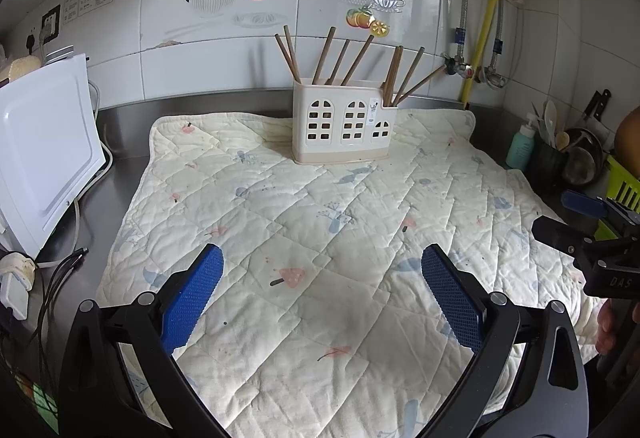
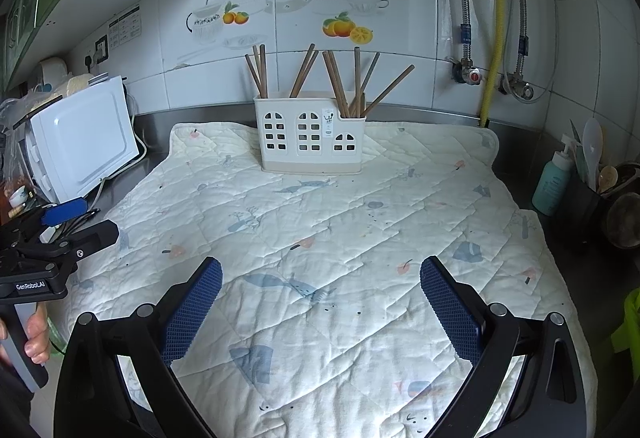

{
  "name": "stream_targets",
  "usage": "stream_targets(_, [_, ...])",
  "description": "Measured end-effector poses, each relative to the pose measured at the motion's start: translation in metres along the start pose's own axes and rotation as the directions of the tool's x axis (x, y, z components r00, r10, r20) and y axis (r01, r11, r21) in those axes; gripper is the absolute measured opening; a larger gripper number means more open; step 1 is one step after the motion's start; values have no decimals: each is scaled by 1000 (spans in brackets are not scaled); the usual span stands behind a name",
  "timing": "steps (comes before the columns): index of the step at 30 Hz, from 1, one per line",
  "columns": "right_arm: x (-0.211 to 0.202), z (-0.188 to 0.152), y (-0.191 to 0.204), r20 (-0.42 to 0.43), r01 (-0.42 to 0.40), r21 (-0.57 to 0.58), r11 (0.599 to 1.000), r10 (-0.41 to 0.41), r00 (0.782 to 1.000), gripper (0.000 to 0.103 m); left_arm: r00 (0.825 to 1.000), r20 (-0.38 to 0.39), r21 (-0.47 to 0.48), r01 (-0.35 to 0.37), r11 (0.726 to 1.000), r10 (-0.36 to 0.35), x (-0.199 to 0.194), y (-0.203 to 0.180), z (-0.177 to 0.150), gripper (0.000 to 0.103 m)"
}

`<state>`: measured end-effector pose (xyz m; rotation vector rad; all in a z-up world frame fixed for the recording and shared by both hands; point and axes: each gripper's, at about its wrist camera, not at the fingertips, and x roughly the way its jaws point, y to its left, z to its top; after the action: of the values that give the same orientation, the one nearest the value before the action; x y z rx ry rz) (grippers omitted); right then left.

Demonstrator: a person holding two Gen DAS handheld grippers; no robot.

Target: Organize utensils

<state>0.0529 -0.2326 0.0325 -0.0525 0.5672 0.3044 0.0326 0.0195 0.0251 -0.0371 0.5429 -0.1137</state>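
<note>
Both the left tool (image 1: 322, 290) and the right tool (image 2: 321, 302) hang wide and empty over the quilted mat (image 2: 360, 222). Every chopstick (image 2: 340, 81) in view stands in the white holder (image 2: 312, 133) at the mat's far edge; nothing loose remains, so the task looks finished.

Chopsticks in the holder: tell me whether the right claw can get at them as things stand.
Probably yes. The right claw is open and empty, and only bare quilt lies between it and the holder. The chopsticks stick up above the rim, free to pinch from the front.
</note>
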Motion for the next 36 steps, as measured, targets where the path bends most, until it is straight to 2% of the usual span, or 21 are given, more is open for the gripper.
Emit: stream_targets(36, [-2,0,2,10,0,-5,1000,0,1000,96,1000,-3,-7,13,1000,-13,1,-3,-1,98])
